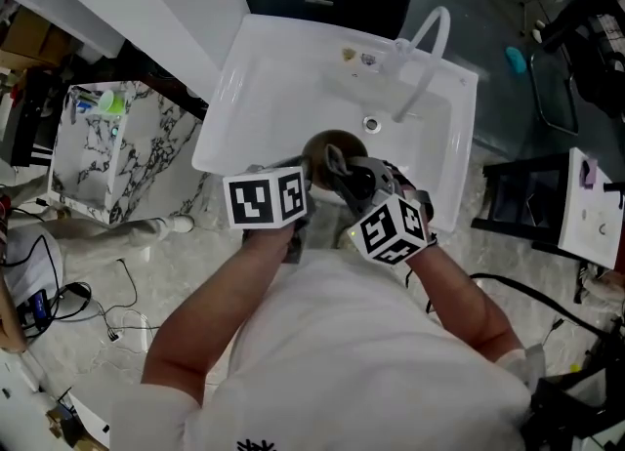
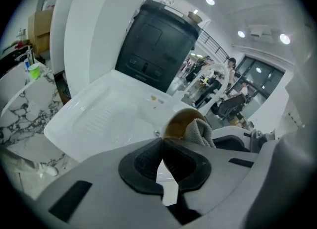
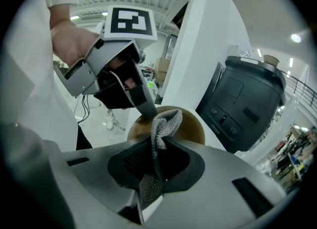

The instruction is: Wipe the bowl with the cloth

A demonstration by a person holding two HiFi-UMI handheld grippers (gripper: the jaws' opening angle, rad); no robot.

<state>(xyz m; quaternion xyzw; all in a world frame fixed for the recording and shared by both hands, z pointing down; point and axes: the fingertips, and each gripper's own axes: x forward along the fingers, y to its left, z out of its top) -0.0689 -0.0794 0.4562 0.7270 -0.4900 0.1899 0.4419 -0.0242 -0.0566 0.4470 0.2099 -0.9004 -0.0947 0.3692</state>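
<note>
My left gripper is pinched shut on the brown bowl at its near rim, holding it over the white sink, at 12 o'clock from my marker cubes. My right gripper is clamped tight on the grey cloth, whose free end pokes into the bowl.

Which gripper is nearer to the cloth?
Right. The right gripper is shut on the cloth; the left gripper pinches the bowl rim, beside the cloth.

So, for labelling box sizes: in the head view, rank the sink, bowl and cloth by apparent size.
Sink, clearly largest.
Bowl, partly hidden.
Cloth, smallest, only a grey fold showing.
</note>
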